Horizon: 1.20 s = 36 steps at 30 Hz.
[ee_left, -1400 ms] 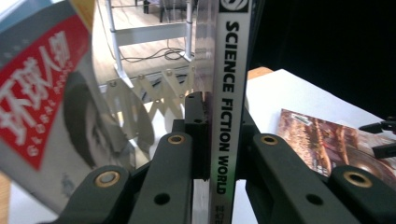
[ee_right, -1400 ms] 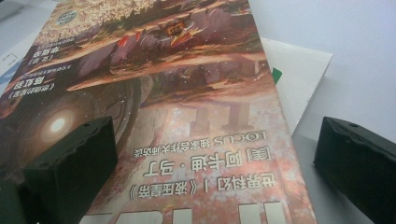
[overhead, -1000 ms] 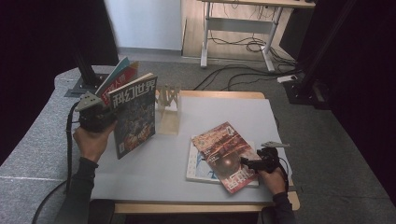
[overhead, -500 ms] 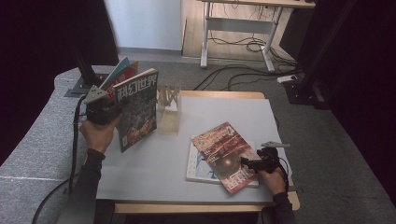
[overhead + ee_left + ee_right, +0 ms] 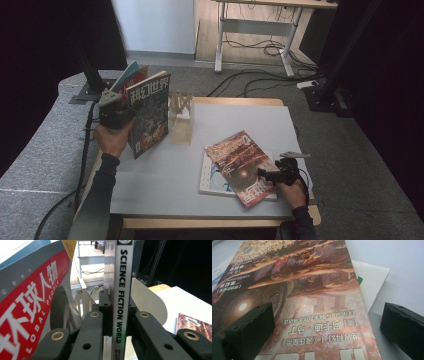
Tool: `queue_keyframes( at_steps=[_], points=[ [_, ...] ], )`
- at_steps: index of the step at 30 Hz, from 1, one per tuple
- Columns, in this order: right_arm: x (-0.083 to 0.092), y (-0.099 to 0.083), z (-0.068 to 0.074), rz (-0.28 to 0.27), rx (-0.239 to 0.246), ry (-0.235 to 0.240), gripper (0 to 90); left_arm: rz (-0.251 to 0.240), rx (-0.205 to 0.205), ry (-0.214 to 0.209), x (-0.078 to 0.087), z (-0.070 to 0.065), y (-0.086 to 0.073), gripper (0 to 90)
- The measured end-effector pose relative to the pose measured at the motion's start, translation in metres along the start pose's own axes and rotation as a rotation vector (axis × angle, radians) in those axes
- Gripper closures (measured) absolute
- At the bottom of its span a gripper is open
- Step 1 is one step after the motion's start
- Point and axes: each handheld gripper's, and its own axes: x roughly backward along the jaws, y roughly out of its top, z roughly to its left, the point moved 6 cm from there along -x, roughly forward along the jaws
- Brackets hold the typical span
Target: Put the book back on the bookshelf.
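The left gripper [image 5: 119, 315], clamped on the spine of an upright dark-covered paperback magazine [image 5: 149, 114] beside the clear slotted rack [image 5: 181, 117], may twist it against a divider, while the right gripper [image 5: 329, 332] hangs spread over the flat reddish magazine [image 5: 294, 290].

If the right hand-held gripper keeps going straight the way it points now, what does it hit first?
Most likely the red magazine: the right hand-held gripper points low across its cover with its jaws apart, so the cover lies right ahead. Depth is hard to judge.
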Motion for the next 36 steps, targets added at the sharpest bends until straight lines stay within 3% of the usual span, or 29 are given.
queue_keyframes(
  at_steps=[15,24,30,36],
  points=[
    [0.000,0.000,0.000,-0.001,0.000,-0.001,0.0,-0.027,0.005,0.018,-0.026,0.001,-0.002,82.7],
    [0.000,0.000,0.000,-0.001,0.000,-0.001,0.0,-0.055,0.012,0.030,-0.030,0.003,0.000,82.6],
    [0.000,0.000,0.000,-0.001,0.000,-0.001,0.0,-0.029,0.020,-0.012,-0.026,0.003,-0.002,82.5],
    [0.000,0.000,0.000,-0.001,0.000,-0.001,0.0,0.031,0.017,-0.035,-0.022,0.003,-0.001,82.0]
  ],
)
